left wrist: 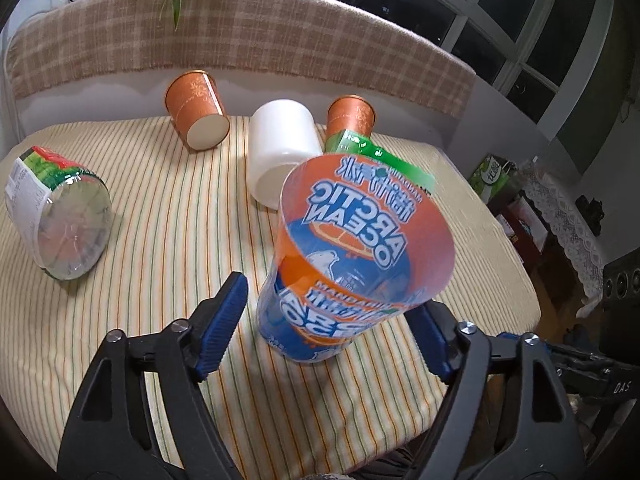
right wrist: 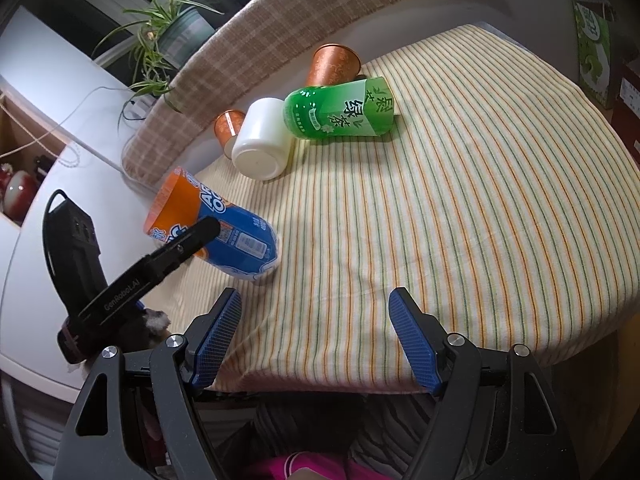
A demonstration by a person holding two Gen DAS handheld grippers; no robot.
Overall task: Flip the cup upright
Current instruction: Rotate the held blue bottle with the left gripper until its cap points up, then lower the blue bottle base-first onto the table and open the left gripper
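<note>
An orange and blue "Arctic Ocean" cup (left wrist: 340, 264) stands tilted on its blue base on the striped tablecloth, its open orange mouth up and leaning toward the camera. My left gripper (left wrist: 332, 328) is open, its blue pads on either side of the cup's lower part; the left pad (left wrist: 224, 320) stands clear of the cup. The right wrist view shows the same cup (right wrist: 224, 228) with the left gripper's black finger (right wrist: 176, 248) across it. My right gripper (right wrist: 316, 336) is open and empty over the table's near edge.
Other cups lie on their sides: a white one (left wrist: 280, 148), two orange ones (left wrist: 196, 108) (left wrist: 352, 114), a green one (right wrist: 344, 110), a watermelon-print one (left wrist: 60, 216). The cloth-covered table (right wrist: 480, 200) ends close by on the right. A plaid-covered ledge (left wrist: 240, 40) runs behind.
</note>
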